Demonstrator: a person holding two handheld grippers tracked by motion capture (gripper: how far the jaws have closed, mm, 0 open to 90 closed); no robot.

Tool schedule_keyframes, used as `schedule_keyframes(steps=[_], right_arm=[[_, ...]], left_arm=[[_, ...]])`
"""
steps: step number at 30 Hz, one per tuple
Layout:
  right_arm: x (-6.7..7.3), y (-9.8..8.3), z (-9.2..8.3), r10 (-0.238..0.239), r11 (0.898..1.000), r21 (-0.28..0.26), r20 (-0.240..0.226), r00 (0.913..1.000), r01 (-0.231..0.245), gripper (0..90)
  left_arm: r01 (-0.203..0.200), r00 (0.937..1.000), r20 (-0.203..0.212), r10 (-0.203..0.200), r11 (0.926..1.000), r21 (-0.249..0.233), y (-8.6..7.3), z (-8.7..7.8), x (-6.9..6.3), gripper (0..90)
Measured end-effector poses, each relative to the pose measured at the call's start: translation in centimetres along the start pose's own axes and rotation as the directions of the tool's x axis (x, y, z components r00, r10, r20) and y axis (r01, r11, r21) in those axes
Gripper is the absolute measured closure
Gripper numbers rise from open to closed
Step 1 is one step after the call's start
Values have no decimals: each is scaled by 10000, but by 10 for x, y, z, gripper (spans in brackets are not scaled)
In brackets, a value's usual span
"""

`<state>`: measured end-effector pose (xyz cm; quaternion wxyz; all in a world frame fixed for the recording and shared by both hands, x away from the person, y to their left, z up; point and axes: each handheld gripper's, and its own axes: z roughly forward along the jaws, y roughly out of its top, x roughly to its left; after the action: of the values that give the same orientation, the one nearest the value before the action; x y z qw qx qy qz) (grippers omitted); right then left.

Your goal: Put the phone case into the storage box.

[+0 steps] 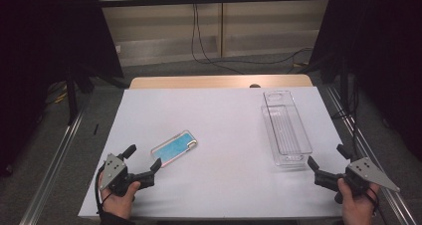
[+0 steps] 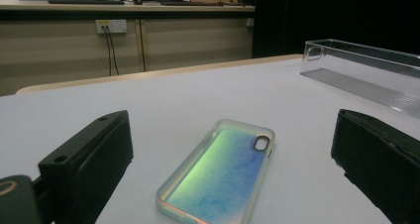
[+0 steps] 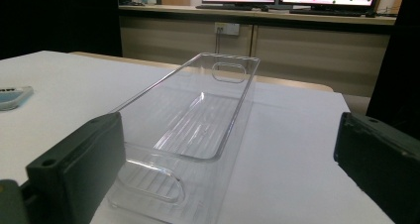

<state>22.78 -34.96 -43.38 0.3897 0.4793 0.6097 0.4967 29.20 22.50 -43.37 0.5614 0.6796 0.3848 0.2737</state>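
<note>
Two grippers sit low at the near edge of the table, one in each of my hands, and both have their jaws spread wide with nothing between the pads.

My left gripper (image 1: 143, 161) rests at the near left of the white tabletop (image 1: 224, 120), its jaws pointing up and to the right toward the phone case (image 1: 173, 147). The case lies flat on the white surface, an iridescent blue-green shell with a clear rim, turned diagonally so its camera cutout end faces away from me and to the right. In the high view one jaw tip lies just beside the case's near corner; I cannot tell whether it touches. In the left gripper view the phone case (image 2: 218, 177) lies on the table ahead of the two black jaws and between their lines, free of both.

My right gripper (image 1: 327, 157) is at the near right, held in my right hand (image 1: 356, 202), with its jaws aimed at the short near end of the clear plastic bin (image 1: 285, 128). The bin is long and narrow, stands upright on the table with its long side running away from me, and holds nothing. In the right gripper view the clear plastic bin (image 3: 198, 120) stands just ahead of the open jaws, its near handle cutout close to the left jaw.

The case and the bin are well apart, on opposite halves of the table.
</note>
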Motion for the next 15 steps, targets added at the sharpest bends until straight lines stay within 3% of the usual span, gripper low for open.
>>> schedule_keyframes(steps=[9,15], right_arm=[[0,-1,-1,76,10000,-20,-230,9997,-76,0],[0,-2,-1,79,10000,50,-341,9994,-78,0]], left_arm=[[-27,9999,125,25,9999,156,2,1,1,27],[-11,9985,540,-17,9987,517,2,0,1,36]])
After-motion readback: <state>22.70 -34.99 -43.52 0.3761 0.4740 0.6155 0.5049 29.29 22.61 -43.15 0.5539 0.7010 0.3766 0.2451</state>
